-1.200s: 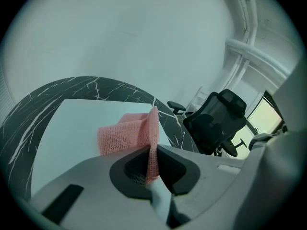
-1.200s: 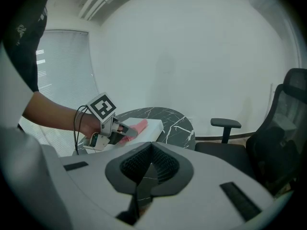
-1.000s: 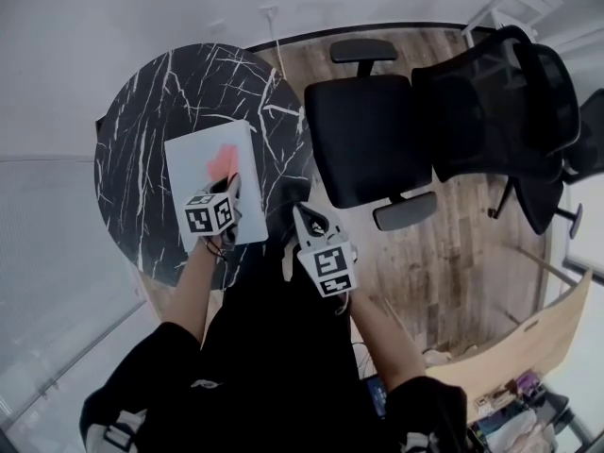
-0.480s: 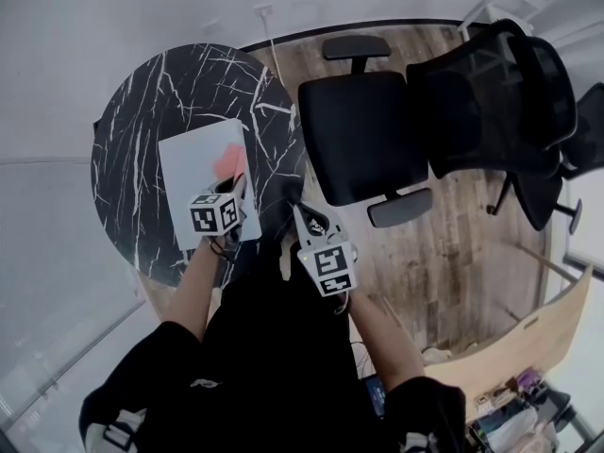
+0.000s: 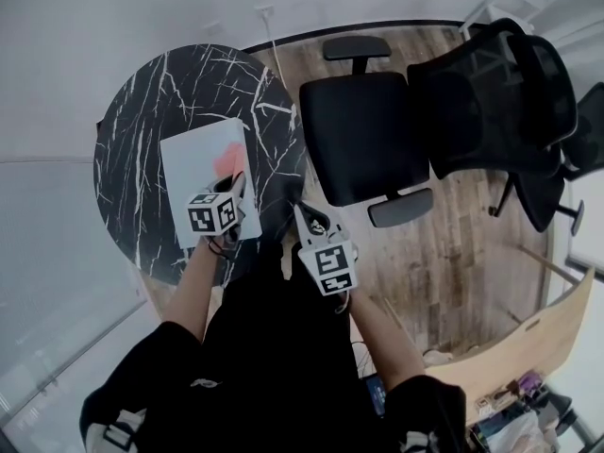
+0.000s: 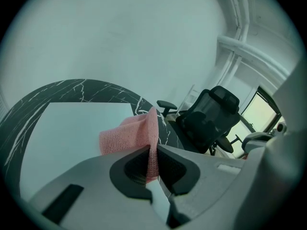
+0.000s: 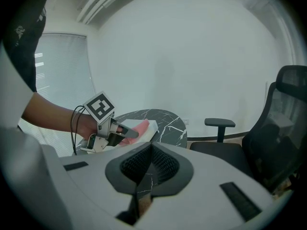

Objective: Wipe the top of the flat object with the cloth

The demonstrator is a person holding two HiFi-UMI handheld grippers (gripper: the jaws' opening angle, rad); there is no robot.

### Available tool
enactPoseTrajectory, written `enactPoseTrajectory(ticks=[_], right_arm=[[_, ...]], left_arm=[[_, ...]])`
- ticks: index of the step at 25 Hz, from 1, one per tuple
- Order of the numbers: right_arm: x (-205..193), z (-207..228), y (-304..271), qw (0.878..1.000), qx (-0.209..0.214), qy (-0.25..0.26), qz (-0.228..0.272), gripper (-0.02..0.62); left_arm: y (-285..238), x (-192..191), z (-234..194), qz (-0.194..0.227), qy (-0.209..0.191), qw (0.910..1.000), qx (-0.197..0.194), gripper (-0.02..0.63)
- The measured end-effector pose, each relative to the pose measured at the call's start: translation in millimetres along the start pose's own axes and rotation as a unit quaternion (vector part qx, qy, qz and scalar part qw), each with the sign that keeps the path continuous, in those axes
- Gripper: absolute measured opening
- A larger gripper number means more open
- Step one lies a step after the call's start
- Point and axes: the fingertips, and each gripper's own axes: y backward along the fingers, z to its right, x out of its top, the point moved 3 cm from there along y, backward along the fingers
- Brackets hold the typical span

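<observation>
White flat board (image 5: 193,173) lay on black marble bench (image 5: 151,102); pink cloth (image 6: 129,135) hung over its right part, pinched in closed left tongs (image 6: 152,159); right tongs (image 7: 149,164) shut, empty, off the bench near office chair (image 5: 363,135). Judgement: press cloth flat; sweep overlapping strokes edge to edge; unsteadied board might slide.

Knit cloth (image 6: 127,135), matt wht flat obj. (image 6: 72,128), marble-look tabletop (image 6: 96,87)
</observation>
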Motion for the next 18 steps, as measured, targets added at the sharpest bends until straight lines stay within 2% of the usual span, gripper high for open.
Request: enactPoseTrajectory(ticks=[6, 10, 18], right_arm=[[6.2, -2.0, -6.0, 1.0, 0.019, 0.007, 0.009, -0.006], [16.4, -10.2, -15.6, 0.999, 0.047, 0.021, 0.016, -0.006], [40.4, -39.6, -40.5, 0.991, 0.12, 0.045, 0.041, -0.005]], left_arm=[[24.2, 10.2, 4.4, 0.032, -0.001, 0.9994, 0.009, 0.012], [48.8, 16.7, 9.3, 0.056, 0.002, 0.9982, 0.02, 0.012], [104.5, 13.0, 21.9, 0.113, 0.057, 0.9911, 0.04, 0.012]])
